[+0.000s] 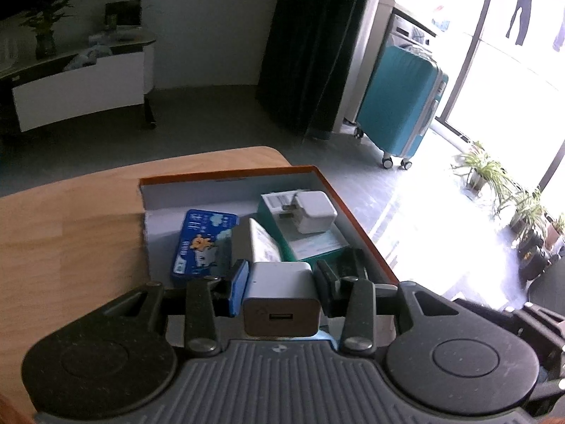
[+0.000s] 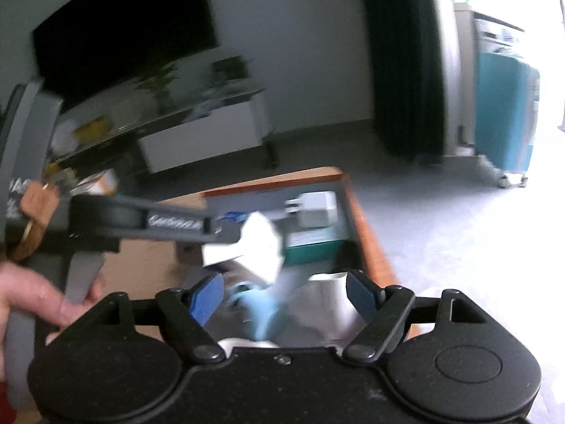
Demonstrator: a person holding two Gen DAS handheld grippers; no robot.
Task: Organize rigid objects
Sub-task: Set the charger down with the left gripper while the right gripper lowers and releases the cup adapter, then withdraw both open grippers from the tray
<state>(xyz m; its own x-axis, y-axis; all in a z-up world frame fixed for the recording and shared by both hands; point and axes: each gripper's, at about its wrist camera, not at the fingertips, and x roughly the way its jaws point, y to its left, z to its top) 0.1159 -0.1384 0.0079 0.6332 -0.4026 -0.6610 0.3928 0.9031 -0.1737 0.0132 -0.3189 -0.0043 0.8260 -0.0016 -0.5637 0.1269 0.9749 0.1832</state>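
My left gripper [image 1: 280,279] is shut on a white USB charger [image 1: 281,296] and holds it over the near end of an orange-rimmed box [image 1: 356,219] on the wooden table [image 1: 70,229]. Inside the box lie a blue tin [image 1: 203,243], a white card box [image 1: 263,240], and a teal box [image 1: 310,243] with a second white charger [image 1: 314,210] on top. My right gripper [image 2: 286,293] is open and empty above the same box [image 2: 367,226]. The right wrist view is blurred; it shows the left gripper [image 2: 159,226] holding the white charger [image 2: 261,243].
The box sits at the table's right corner, with grey floor beyond. A teal suitcase [image 1: 399,106], dark curtain [image 1: 310,46] and potted plants [image 1: 512,205] stand to the right. A TV stand [image 1: 77,81] is at the back left.
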